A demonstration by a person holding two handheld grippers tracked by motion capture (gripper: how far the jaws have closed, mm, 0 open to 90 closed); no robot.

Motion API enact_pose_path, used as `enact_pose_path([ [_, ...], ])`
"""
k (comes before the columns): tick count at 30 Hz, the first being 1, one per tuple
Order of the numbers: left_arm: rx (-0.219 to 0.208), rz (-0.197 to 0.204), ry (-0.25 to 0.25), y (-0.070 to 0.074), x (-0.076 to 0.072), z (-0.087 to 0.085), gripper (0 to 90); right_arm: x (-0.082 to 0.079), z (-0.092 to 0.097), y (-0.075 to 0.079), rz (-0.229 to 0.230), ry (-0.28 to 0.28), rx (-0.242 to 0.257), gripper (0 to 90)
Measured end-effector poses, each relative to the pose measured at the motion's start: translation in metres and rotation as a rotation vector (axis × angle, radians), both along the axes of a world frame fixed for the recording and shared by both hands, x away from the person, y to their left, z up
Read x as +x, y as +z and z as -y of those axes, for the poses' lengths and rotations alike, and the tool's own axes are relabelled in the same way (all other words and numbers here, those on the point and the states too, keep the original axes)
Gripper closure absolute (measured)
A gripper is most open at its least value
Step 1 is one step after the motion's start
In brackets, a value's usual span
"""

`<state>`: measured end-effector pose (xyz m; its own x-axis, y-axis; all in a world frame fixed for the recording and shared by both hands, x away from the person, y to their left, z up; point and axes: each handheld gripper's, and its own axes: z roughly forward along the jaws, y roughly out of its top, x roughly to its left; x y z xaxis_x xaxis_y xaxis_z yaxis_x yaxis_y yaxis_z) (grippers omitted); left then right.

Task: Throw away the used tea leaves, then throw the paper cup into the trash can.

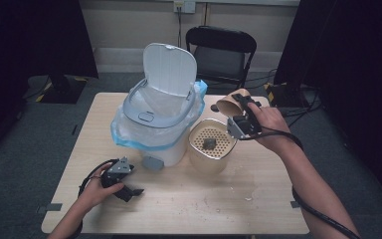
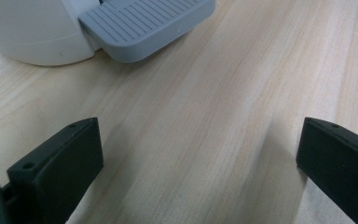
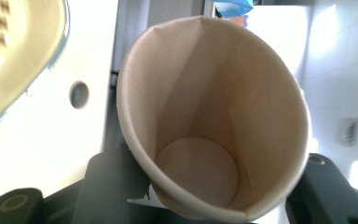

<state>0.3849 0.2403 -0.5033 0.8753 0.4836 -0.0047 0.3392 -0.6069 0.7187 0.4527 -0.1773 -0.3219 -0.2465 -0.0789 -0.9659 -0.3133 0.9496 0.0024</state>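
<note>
Gripping a brown paper cup [image 1: 230, 103] w/ the right gripper [image 1: 242, 110], the person's right hand [image 1: 267, 124] holds it up in the air, tipped on its side, above & just behind the beige perforated container [image 1: 210, 144]. In the right gripper view the paper cup [image 3: 209, 121] sits between both black jaws, squeezed so its rim is bent out of round w/ creases down the wall; inside looks empty, round bottom visible. Beige container stands on the table [image 1: 273, 199] just right of the white pedal bin [image 1: 156, 119]; a small dark lump [image 1: 209, 144] lies on its holed insert. Bin lid [image 1: 169, 67] is flipped up, a clear liner bag w/ blue edge [image 1: 129, 137] hangs over the rim, grey pedal [image 1: 152, 162] faces the person. Left gripper [image 1: 129, 191] rests low at the table's near left, held by the left hand [image 1: 97, 191]; in the left gripper view its jaws stand wide apart w/ nothing between, bare wood under them, pedal [image 2: 144, 25] near ahead. Some crumbs [image 1: 248, 196] on the tabletop at near right. Black folding chair [image 1: 221, 50] behind the table.
</note>
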Motion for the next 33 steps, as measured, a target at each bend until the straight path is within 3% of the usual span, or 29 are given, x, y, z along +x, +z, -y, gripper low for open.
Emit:
enact_pose_path([
  [4,0.001,0.000,0.000,0.000,0.000,0.000,0.0,0.004,0.001,0.002,-0.073,-0.018,0.103,48.8],
  [13,0.001,0.000,0.000,0.000,0.000,0.000,0.0,0.017,0.008,0.009,-0.284,-0.058,0.399,48.6],
  [19,0.000,0.000,-0.001,0.000,0.000,0.000,0.0,0.022,0.009,0.005,-0.367,-0.089,0.487,48.7],
  [27,0.001,0.000,-0.002,0.000,0.000,0.000,0.0,0.023,0.007,0.000,-0.394,-0.098,0.486,48.5],
  [33,0.001,0.000,-0.002,0.000,0.000,0.000,0.0,0.027,0.013,0.005,-0.455,-0.116,0.585,48.0],
])
